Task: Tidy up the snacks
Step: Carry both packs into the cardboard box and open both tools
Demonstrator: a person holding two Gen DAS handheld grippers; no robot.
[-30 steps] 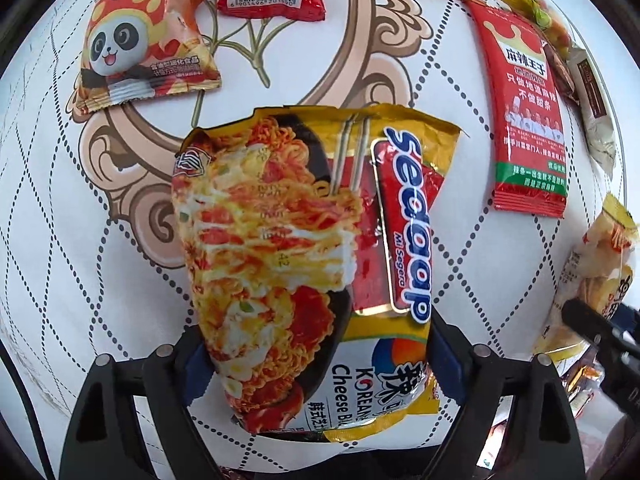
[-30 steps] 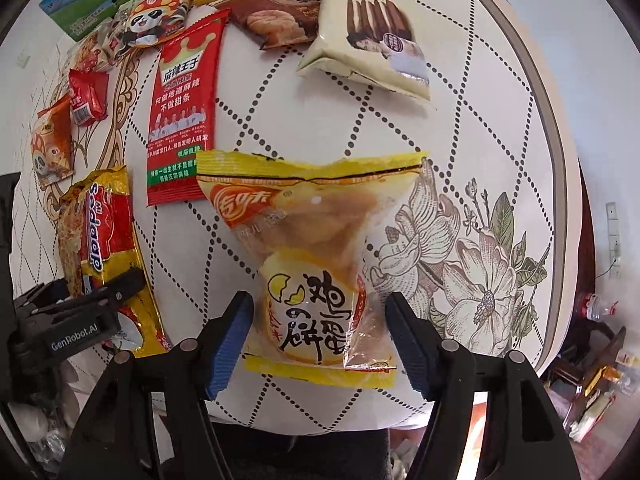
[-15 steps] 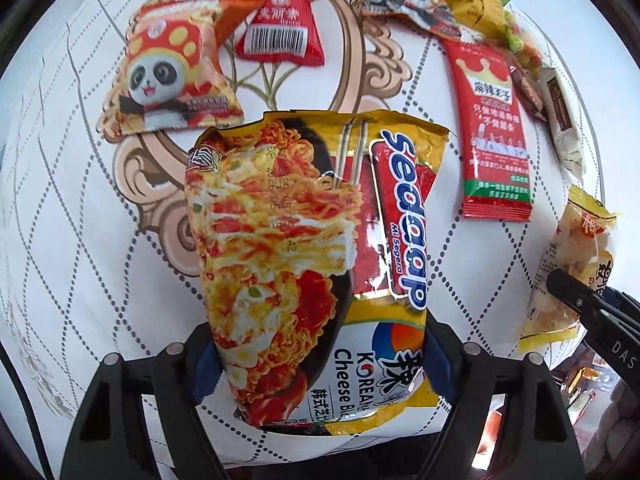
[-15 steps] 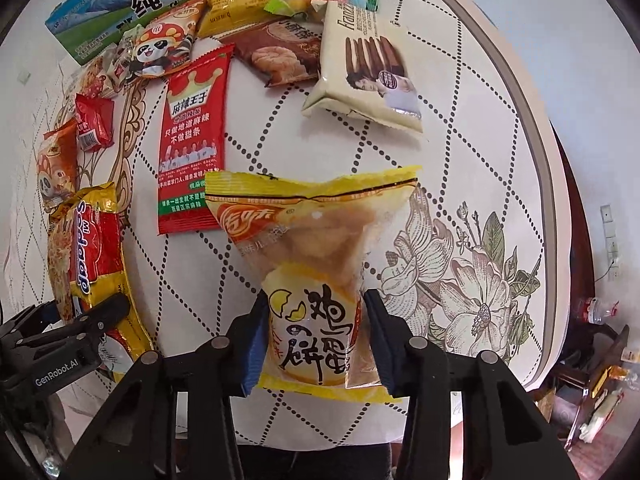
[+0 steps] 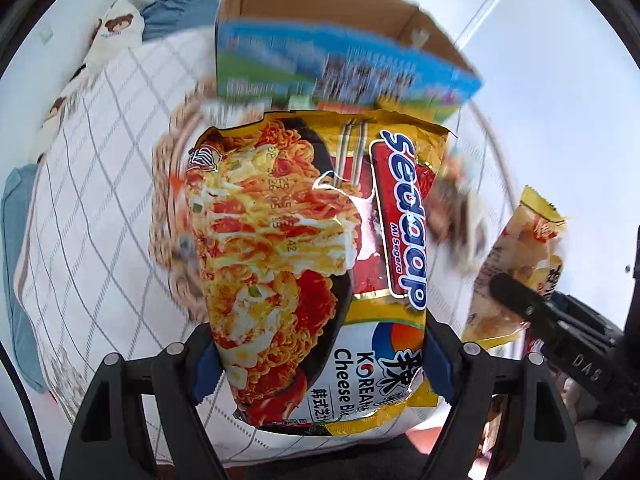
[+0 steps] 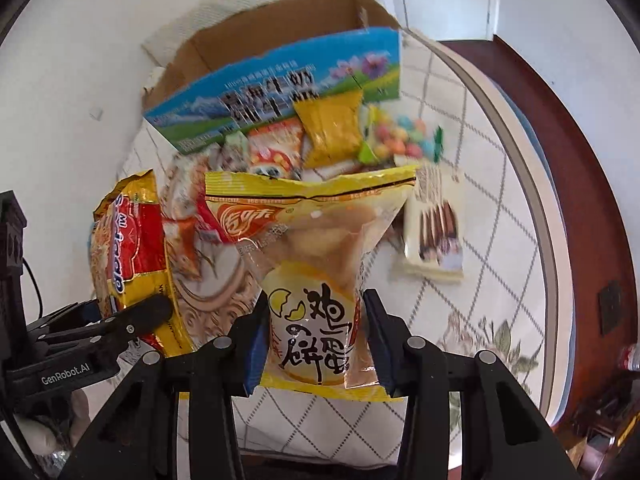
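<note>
My left gripper (image 5: 320, 364) is shut on a Sedaap noodle packet (image 5: 304, 264) and holds it up off the table; the packet also shows in the right wrist view (image 6: 128, 248). My right gripper (image 6: 312, 344) is shut on a yellow egg-cracker bag (image 6: 312, 264), lifted as well; it shows at the right of the left wrist view (image 5: 520, 264). An open cardboard box (image 6: 280, 80) with a blue and green printed side stands at the far end of the table, beyond both packets (image 5: 320, 52).
Several snacks lie in front of the box: a yellow packet (image 6: 332, 128), a bag of coloured candies (image 6: 404, 140), a panda packet (image 6: 272, 152) and a cream wafer pack (image 6: 436, 228). The table's curved edge (image 6: 540, 200) runs on the right. Cushions (image 5: 116, 32) lie behind.
Both grippers have lifted their packets off the table and tilted upward toward the box. The box interior and the wall behind have come into view.
</note>
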